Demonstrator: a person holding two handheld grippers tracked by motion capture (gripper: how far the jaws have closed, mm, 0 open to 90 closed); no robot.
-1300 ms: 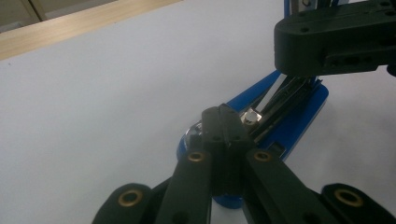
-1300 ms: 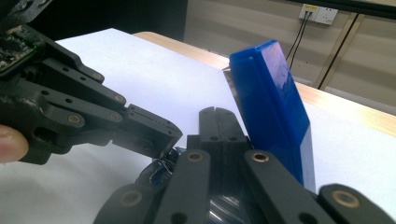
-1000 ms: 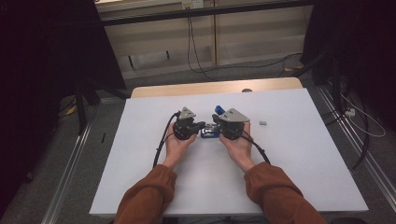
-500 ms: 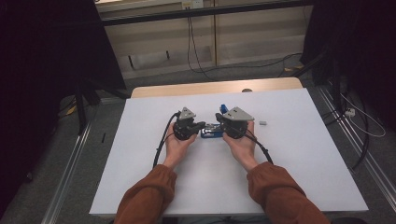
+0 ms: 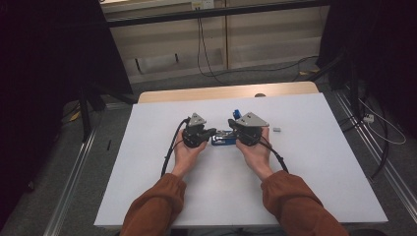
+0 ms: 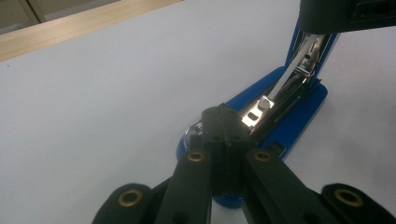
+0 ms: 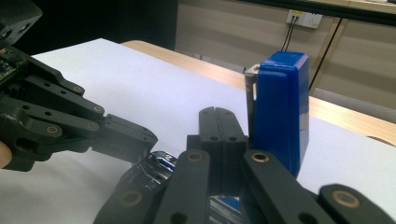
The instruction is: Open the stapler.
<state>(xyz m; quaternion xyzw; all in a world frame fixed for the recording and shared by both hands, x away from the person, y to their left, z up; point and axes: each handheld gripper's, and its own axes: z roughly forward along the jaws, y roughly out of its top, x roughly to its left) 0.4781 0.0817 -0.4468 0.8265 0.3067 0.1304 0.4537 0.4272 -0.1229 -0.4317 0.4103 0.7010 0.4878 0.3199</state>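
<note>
Left hand-held gripper [image 5: 210,132]: jaws are seen pressed together with nothing between them, the tips set down on the metal staple channel of the blue stapler [image 5: 223,139].
Right hand-held gripper [image 5: 232,125]: jaws are likewise brought fully together, empty, and laid against the raised blue lid [image 7: 279,109] from the hinge side.
Stapler: it is found mid-worktop, slightly toward the far edge, between the two grippers; the base [image 6: 299,122] lies flat and the lid is swung upright, so the channel [image 6: 268,108] is exposed.
Loose piece: a small grey item [image 5: 276,130], possibly a staple strip, is seen lying just beside the right gripper, toward the right edge of the white worktop [image 5: 314,177].
Step judged in hand: the stapler is being held open.
Doing it well: the base should be kept pinned flat by the left tips while the lid is propped back, and pressure should be kept gentle so the base is not skidded or tipped.
</note>
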